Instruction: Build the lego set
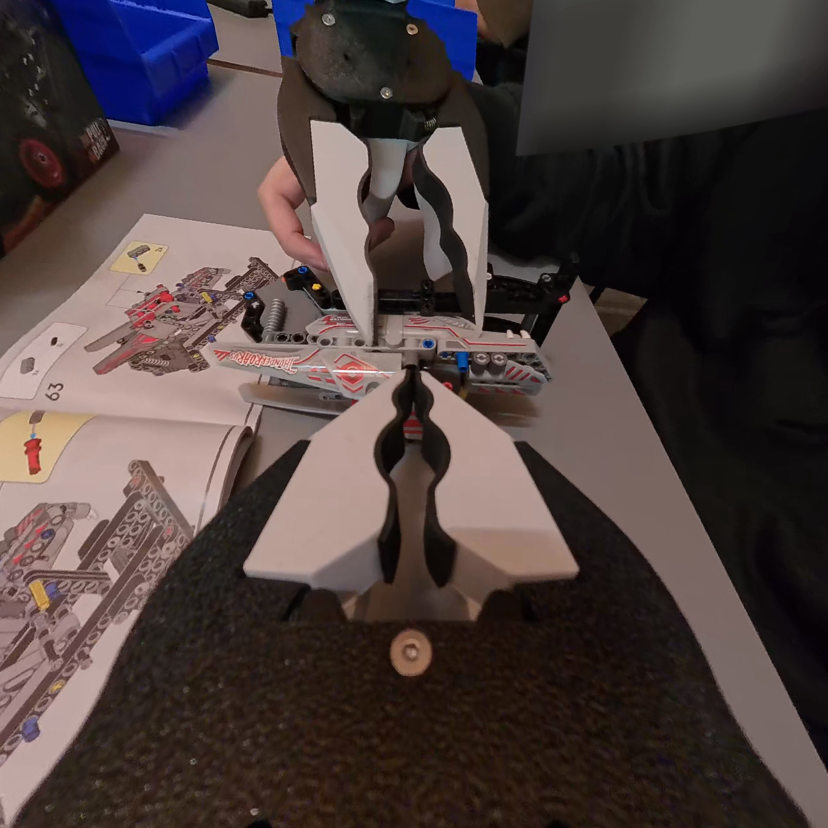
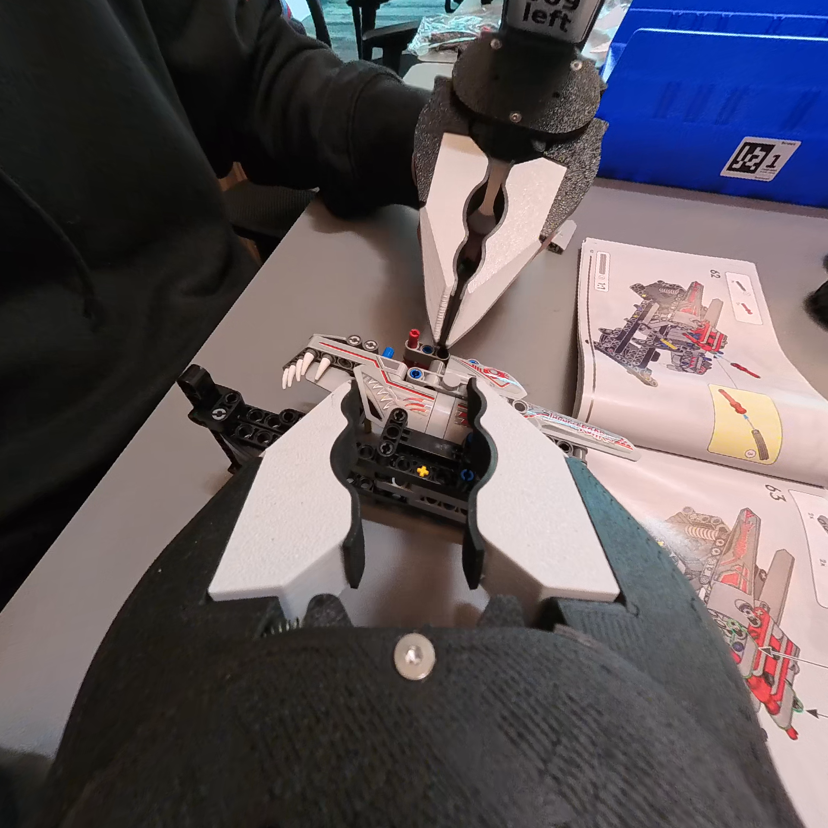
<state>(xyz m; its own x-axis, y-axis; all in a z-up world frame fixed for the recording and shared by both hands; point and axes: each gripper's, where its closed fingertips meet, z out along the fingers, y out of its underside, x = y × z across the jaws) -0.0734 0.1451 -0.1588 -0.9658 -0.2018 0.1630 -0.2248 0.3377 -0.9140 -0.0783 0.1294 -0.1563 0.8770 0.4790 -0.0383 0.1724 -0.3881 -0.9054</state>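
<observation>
Fingers of the left gripper [image 2: 441, 347] are pinching a thin black pin over the grey-and-black lego model [image 2: 416, 403]; at six o'clock, the right gripper [image 2: 410, 398] is straddling it, jaws apart.

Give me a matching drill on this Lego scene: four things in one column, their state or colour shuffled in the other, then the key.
Things
1. left gripper
2. right gripper
3. booklet
4. bin

States
A. blue
B. lying open on the table
C. fingers spread, one on each side of the model
D. fingers closed, tips on top of the model

Pairs: 1-D, 2-C, 3-B, 4-A
</observation>
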